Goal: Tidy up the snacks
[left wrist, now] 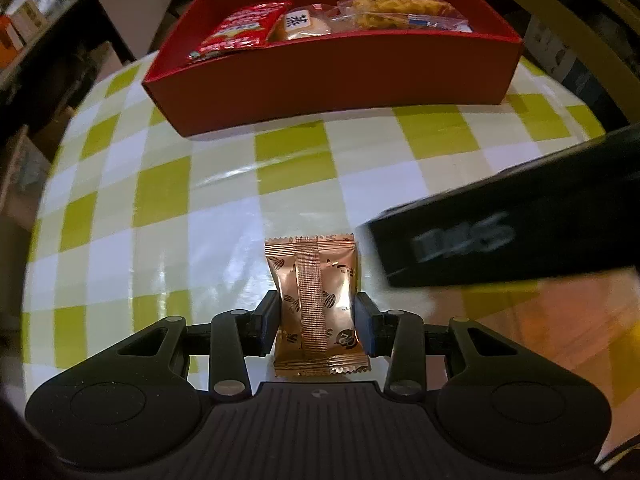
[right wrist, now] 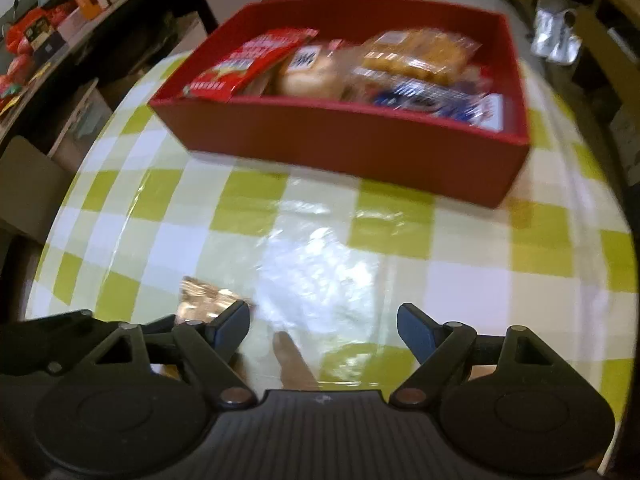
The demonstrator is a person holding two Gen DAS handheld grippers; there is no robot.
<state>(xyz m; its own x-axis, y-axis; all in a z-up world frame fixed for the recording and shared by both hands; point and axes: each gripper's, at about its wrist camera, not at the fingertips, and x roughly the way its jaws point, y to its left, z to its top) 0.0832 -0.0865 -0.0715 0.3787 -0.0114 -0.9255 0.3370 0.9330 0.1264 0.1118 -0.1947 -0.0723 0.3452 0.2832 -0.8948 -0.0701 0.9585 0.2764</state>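
A copper-gold foil snack packet (left wrist: pixel 316 300) lies on the green-and-white checked table, and my left gripper (left wrist: pixel 316 320) is shut on its sides. A red box (left wrist: pixel 332 76) stands at the far side, holding a red snack bag (left wrist: pixel 244 28), a round bun (left wrist: pixel 300 24) and a clear bag of fried snacks (left wrist: pixel 396 8). My right gripper (right wrist: pixel 324 328) is open and empty above the table. In its view the red box (right wrist: pixel 352 140) is ahead and a corner of the copper packet (right wrist: pixel 200 300) shows behind its left finger.
The right gripper's black body (left wrist: pixel 512 220) crosses the right side of the left wrist view, blurred. Shelves with boxes (right wrist: pixel 60 12) stand at the far left. The checked table (right wrist: pixel 312 280) has a rounded edge. A silver foil bag (right wrist: pixel 556 36) lies at the far right.
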